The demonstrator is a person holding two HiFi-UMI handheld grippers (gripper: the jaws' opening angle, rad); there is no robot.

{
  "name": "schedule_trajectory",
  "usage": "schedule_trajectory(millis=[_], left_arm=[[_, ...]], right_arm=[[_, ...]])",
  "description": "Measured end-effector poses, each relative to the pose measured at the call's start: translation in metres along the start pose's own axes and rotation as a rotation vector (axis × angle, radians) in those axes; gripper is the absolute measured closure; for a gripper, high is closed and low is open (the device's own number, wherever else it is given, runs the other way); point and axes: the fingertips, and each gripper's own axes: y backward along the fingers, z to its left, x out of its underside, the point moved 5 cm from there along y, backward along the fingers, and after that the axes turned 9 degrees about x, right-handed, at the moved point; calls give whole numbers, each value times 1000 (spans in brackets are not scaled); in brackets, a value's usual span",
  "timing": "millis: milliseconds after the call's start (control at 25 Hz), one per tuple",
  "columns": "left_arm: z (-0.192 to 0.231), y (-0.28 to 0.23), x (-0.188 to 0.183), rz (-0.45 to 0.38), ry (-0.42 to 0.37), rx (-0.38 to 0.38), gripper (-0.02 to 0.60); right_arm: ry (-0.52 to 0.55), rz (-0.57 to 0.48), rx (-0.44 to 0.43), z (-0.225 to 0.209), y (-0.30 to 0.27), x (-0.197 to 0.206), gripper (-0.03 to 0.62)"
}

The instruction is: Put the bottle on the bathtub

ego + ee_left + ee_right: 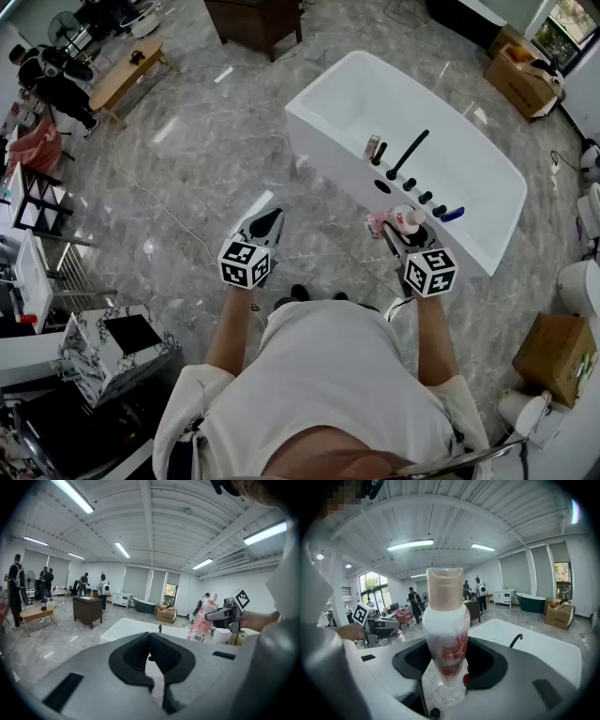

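A white and pink bottle (405, 220) with a beige cap stands upright between the jaws of my right gripper (401, 228), which is shut on it. It hangs just in front of the near rim of the white bathtub (328, 141). In the right gripper view the bottle (445, 634) fills the middle, with the right gripper (445, 667) closed round its lower body and the bathtub (534, 648) behind. My left gripper (267, 220) is shut and empty over the floor, left of the tub. The left gripper view shows the left gripper (151, 639), the bottle (204, 618) at right and the bathtub (126, 630) ahead.
On the tub's near rim are a black faucet (408, 155), black knobs (417, 192), a small bottle (372, 147) and a blue item (452, 214). Cardboard boxes (520, 80) (558, 356), a dark cabinet (258, 23) and a marble-patterned stand (112, 352) stand around. People (56, 80) are far left.
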Motion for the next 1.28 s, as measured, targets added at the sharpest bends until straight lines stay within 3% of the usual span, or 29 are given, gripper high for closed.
schedule_trajectory(millis=[880,1280], left_arm=[[4,1,5,-13,27,3,574],[18,15,20,3,42,21,574]], right_arm=[[-51,-3,-18,1,-3,1,361],[-41,11,-9,27,-12,4,361]])
